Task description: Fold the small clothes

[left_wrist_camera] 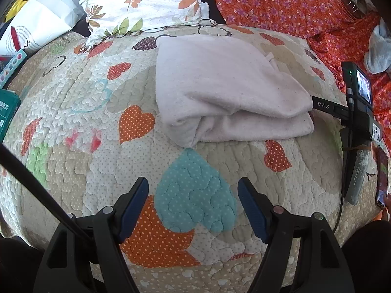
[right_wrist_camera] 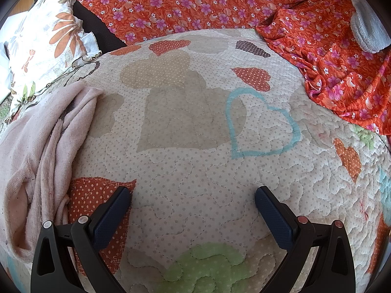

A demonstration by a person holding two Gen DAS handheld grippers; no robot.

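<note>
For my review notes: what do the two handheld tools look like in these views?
Both match: the left tool and right tool have black plastic arms with triangular cut-outs, round silver and reddish pivot pins, and dark blue textured pads on the fingers. In the left wrist view, the right tool's body shows a small lit screen, a green light, a thin black cable and "DAS" lettering.

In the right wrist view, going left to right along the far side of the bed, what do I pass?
Floral white pillow → dark gap behind it → orange flowered fabric → grey fluffy item at the far right edge. The pink garment lies nearer, on the quilt at left.
</note>
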